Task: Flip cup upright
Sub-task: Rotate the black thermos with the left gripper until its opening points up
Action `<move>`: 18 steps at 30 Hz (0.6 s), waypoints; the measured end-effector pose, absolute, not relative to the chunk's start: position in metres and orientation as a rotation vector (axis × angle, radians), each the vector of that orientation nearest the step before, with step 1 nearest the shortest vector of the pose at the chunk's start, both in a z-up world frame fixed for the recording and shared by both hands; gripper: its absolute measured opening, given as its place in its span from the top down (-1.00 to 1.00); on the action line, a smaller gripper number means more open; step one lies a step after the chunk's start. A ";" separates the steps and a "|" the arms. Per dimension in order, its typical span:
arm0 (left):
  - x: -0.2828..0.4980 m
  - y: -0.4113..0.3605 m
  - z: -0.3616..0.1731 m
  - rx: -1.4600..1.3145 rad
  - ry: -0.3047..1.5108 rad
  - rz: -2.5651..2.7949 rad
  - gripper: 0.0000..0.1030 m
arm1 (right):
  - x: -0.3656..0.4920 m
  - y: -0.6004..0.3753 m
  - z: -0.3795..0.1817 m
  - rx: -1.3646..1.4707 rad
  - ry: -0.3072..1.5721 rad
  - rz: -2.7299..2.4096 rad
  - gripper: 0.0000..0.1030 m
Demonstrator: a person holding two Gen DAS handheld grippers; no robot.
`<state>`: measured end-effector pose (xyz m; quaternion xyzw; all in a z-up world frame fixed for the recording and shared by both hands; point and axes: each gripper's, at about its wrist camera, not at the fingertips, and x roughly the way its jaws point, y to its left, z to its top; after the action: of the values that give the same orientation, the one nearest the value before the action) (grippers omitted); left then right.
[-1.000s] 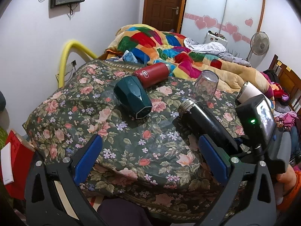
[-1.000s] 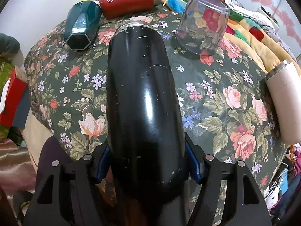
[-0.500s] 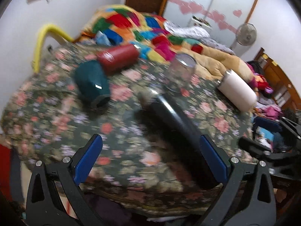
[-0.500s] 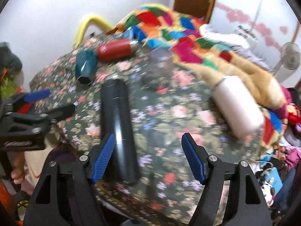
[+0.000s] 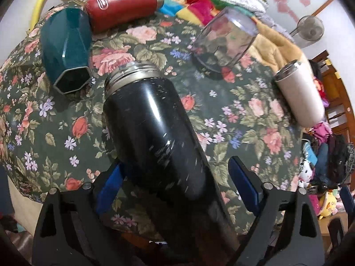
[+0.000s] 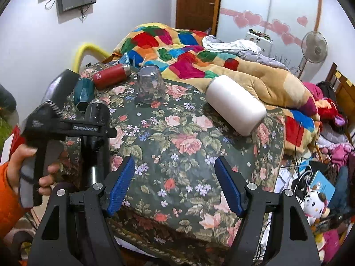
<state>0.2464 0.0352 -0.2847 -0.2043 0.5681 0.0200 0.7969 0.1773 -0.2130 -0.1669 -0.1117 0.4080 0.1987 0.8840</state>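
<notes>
A tall black flask (image 5: pixel 155 133) lies on its side on the floral cloth, its steel-rimmed mouth pointing away from me. My left gripper (image 5: pixel 177 184) is open and straddles the flask's lower body; a gap shows beside the right pad (image 5: pixel 243 185). In the right wrist view the flask (image 6: pixel 96 130) lies at the left with the left gripper's body across it. My right gripper (image 6: pixel 175 186) is open and empty, held back above the near edge of the cloth.
On the cloth also are a teal faceted cup (image 5: pixel 66 48) on its side, a red flask (image 5: pixel 124 6) lying down, a clear glass (image 5: pixel 224 42) mouth down, and a white tumbler (image 5: pixel 299 97) on its side. A colourful quilt (image 6: pixel 177 51) lies behind.
My right gripper has let go of the black flask and pulled back to the right. My left gripper has moved in low and now straddles the flask.
</notes>
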 end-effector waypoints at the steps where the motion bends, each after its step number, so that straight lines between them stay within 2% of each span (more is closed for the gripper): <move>1: 0.250 0.035 -0.288 -0.426 1.240 0.061 -0.65 | 0.175 -0.216 -0.168 -0.219 0.850 0.415 -0.39; 3: 0.256 0.034 -0.289 -0.401 1.244 0.081 -0.58 | 0.174 -0.220 -0.169 -0.194 0.855 0.416 -0.39; 4: 0.259 0.032 -0.289 -0.386 1.247 0.088 -0.42 | 0.172 -0.224 -0.169 -0.180 0.857 0.416 -0.39; 5: 0.260 0.031 -0.288 -0.375 1.247 0.087 -0.37 | 0.171 -0.225 -0.169 -0.172 0.857 0.415 -0.39; 12: 0.257 0.016 -0.267 -0.337 1.191 0.055 -0.29 | 0.164 -0.236 -0.163 -0.141 0.837 0.396 -0.39; 18: 0.225 -0.004 -0.206 -0.198 1.009 0.011 -0.26 | 0.162 -0.240 -0.156 -0.136 0.817 0.386 -0.39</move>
<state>0.2255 -0.0036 -0.2060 -0.0948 0.4824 0.0052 0.8708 0.1621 -0.2400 -0.1563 -0.0658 0.3946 0.1862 0.8974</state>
